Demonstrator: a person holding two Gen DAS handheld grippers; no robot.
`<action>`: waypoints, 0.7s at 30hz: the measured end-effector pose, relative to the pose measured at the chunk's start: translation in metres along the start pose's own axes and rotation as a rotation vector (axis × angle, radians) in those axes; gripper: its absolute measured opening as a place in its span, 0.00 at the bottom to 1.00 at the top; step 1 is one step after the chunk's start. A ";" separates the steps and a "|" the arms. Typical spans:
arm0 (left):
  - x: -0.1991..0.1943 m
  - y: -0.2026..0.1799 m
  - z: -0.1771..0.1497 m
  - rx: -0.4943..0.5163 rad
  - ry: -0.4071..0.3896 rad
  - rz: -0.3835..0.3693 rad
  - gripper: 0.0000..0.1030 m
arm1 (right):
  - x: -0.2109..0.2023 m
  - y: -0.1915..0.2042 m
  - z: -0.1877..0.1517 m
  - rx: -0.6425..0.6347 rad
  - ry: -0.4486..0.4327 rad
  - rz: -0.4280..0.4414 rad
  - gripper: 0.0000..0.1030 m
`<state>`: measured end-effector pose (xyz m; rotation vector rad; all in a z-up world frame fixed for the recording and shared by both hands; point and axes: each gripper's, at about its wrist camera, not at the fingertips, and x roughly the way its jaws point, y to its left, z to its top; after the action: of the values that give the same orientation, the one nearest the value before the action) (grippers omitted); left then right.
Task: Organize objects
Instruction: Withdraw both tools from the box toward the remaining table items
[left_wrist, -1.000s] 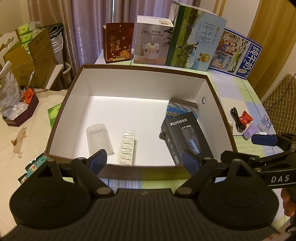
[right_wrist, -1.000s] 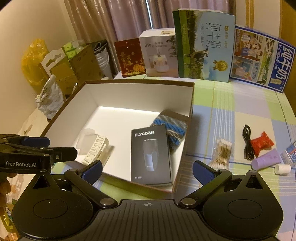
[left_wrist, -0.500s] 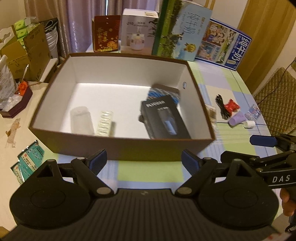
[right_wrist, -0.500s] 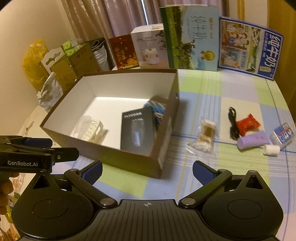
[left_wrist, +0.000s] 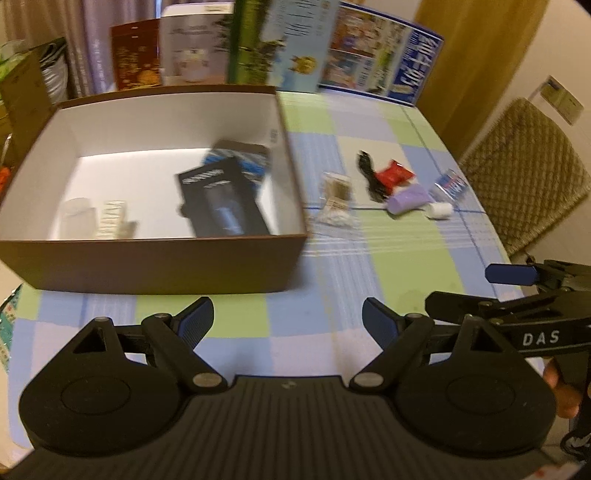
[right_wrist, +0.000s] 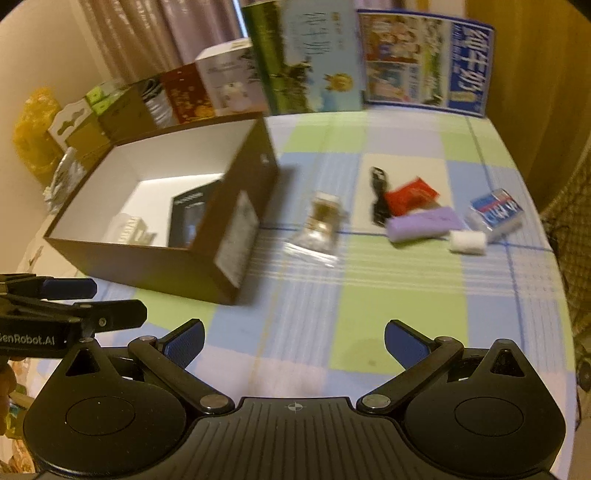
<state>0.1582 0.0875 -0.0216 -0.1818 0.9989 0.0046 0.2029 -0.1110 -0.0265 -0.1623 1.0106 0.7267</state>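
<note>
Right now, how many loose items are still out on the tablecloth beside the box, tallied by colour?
Black: 1, cable
Red: 1, packet
Purple: 1, tube
White: 1, small roll
Blue: 1, striped packet
Clear: 1, bag of swabs
Total: 6

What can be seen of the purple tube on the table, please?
The purple tube is a soft-looking lilac squeeze tube lying on its side on the checked tablecloth, outside the brown box. A red packet sits close behind it, and a small white cylinder, perhaps its cap, lies just beside one end. Blur hides any print.
</note>
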 end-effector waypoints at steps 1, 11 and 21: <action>0.002 -0.007 0.000 0.010 0.003 -0.008 0.82 | -0.002 -0.006 -0.001 0.007 0.001 -0.004 0.98; 0.021 -0.064 0.011 0.076 0.007 -0.048 0.82 | -0.015 -0.064 -0.004 0.067 -0.020 -0.068 0.98; 0.049 -0.106 0.035 0.106 -0.030 -0.057 0.82 | -0.020 -0.111 0.002 0.104 -0.099 -0.106 0.98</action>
<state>0.2229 -0.0158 -0.0284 -0.1134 0.9609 -0.0974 0.2671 -0.2042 -0.0307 -0.0883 0.9357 0.5791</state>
